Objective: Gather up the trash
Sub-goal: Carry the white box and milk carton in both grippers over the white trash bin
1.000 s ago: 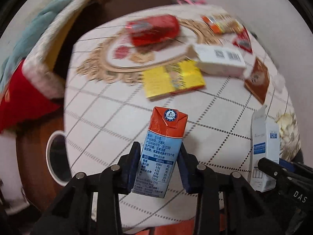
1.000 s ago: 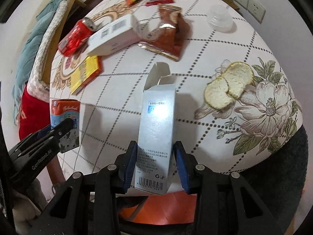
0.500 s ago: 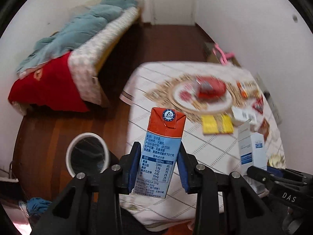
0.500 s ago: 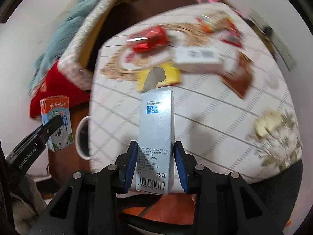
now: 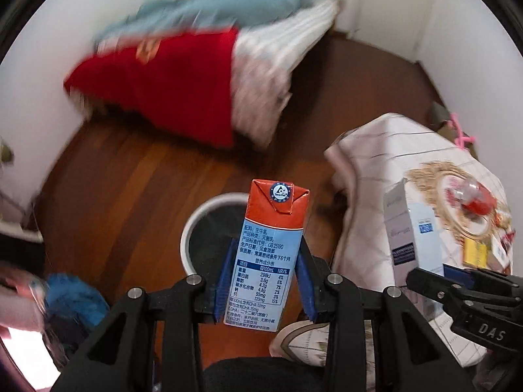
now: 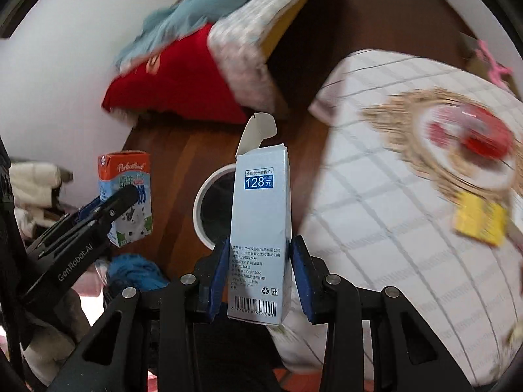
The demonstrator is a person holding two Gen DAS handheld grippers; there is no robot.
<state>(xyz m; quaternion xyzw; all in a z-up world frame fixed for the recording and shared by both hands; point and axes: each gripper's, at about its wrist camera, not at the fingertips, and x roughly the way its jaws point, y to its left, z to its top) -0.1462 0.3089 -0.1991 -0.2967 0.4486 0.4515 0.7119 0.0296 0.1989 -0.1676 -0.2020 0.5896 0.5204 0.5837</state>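
Note:
My left gripper (image 5: 265,281) is shut on an orange-and-blue milk carton (image 5: 271,251), held upright over a white-rimmed trash bin (image 5: 199,228) on the wooden floor. My right gripper (image 6: 258,281) is shut on a tall pale-blue cardboard box (image 6: 260,228) with an open top flap, held in front of the same bin (image 6: 209,209). The milk carton (image 6: 126,196) also shows at the left of the right wrist view, and the blue box (image 5: 412,238) at the right of the left wrist view.
A table with a checked cloth (image 6: 392,222) stands to the right, carrying a red packet (image 6: 480,137) and a yellow wrapper (image 6: 477,219). A bed with red and teal blankets (image 5: 170,78) lies behind. Blue cloth (image 5: 75,297) lies on the floor at left.
Both grippers have swung left off the table, carrying the milk carton and the blue box. The bin now sits directly behind both items.

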